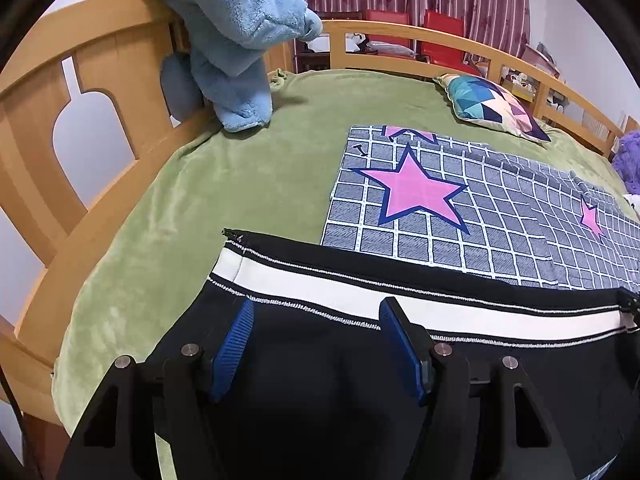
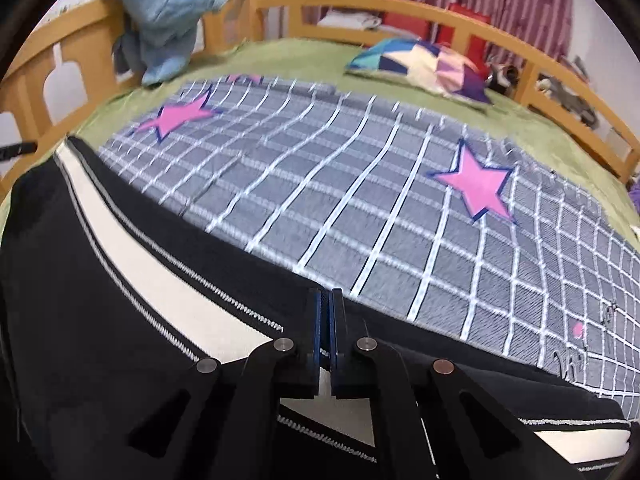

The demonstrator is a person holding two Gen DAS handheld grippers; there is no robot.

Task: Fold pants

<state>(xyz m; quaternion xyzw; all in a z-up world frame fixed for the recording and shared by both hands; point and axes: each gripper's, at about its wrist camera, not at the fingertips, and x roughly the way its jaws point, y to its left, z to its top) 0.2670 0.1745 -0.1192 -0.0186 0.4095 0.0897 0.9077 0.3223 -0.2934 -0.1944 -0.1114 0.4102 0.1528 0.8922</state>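
L gripper (image 1: 316, 344): jaws apart, nothing clamped; blue pads (image 1: 234, 344) hover over black pants (image 1: 320, 420), just short of white side stripe (image 1: 360, 292). R gripper (image 2: 327, 332): jaws clenched, pinching the pants' far edge at stripe end, fabric drawn toward tool. Pants on bed near edge, directly below and ahead of both tongs; long axis running L–R across both views, parallel to stripe. R tool already on fabric, L near but free; next fold likely hinges on L seizing same far edge. Beyond: 1 pair pants, 1 grey checked sheet (image 1: 460, 220) w/ 4 pink stars in sight, 1 green blanket (image 1: 240, 184), 1 patchwork pillow (image 1: 492, 104), 1 blue fleece (image 1: 236, 40) over wooden rail (image 1: 420, 28).
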